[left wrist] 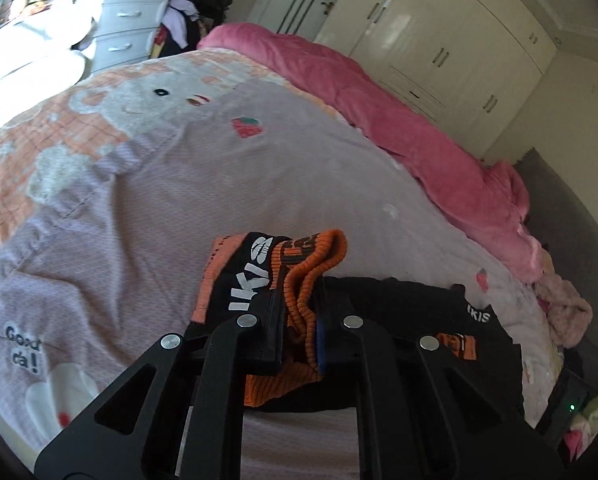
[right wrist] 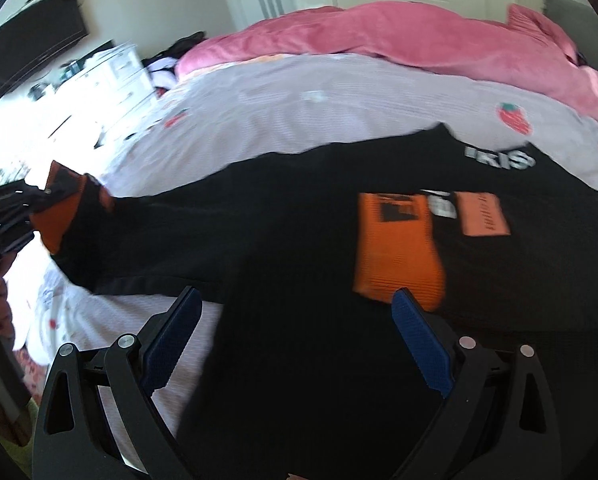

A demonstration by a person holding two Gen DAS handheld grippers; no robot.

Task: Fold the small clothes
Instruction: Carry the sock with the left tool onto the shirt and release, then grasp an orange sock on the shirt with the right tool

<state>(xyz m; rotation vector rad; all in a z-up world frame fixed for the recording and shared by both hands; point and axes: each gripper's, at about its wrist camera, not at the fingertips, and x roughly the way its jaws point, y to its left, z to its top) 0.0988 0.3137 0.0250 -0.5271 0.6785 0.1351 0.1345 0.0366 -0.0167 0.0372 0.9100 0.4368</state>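
A small black garment [right wrist: 291,216] with orange cuffs and white lettering lies spread on the bed. My left gripper [left wrist: 299,312] is shut on its orange ribbed sleeve cuff [left wrist: 307,264] and holds it lifted above the bed; the garment's black body [left wrist: 399,312] trails to the right. In the right wrist view the left gripper [right wrist: 31,208] shows at the far left, pinching that cuff. My right gripper [right wrist: 295,328] is open and empty, its blue pads [right wrist: 419,344] spread over the garment's near edge. An orange cuff [right wrist: 399,240] lies folded on the garment's chest.
The bed has a lilac sheet [left wrist: 219,184] with bear and strawberry prints. A pink blanket [left wrist: 399,120] is bunched along the far side. White wardrobes [left wrist: 459,40] and a drawer chest [left wrist: 131,20] stand behind. A TV [right wrist: 35,44] hangs on the left wall.
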